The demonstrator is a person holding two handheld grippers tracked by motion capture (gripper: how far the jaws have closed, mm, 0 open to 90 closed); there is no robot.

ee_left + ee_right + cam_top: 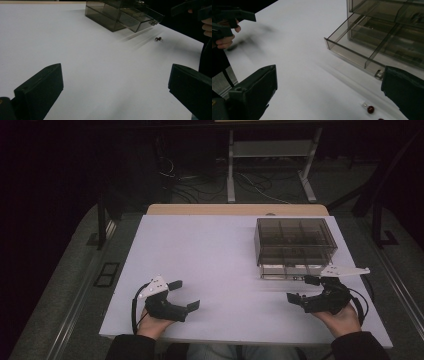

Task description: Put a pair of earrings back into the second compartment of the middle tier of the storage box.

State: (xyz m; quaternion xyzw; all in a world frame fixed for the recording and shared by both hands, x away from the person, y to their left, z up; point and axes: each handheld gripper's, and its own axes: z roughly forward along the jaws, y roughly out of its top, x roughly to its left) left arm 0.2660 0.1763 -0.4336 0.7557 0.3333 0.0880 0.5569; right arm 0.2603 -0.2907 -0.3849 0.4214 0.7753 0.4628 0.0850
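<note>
A smoky clear drawer box (295, 240) stands at the right rear of the white table (210, 255), its bottom drawer (372, 56) pulled out toward me. Two tiny red-headed pieces lie on the table in front of the drawer, one (369, 109) between my right jaws and another (381, 119) at the frame's lower edge. One piece (158, 38) also shows beyond my left jaws. My left gripper (184, 294) rests open near the front left. My right gripper (302, 289) is open just in front of the drawer. Neither holds anything.
The table's front edge (240, 339) runs right under both hands. Beyond the far edge are a dark floor with cables (210, 185) and a white desk frame (270, 165). Bare white surface lies between the grippers and left of the box (120, 15).
</note>
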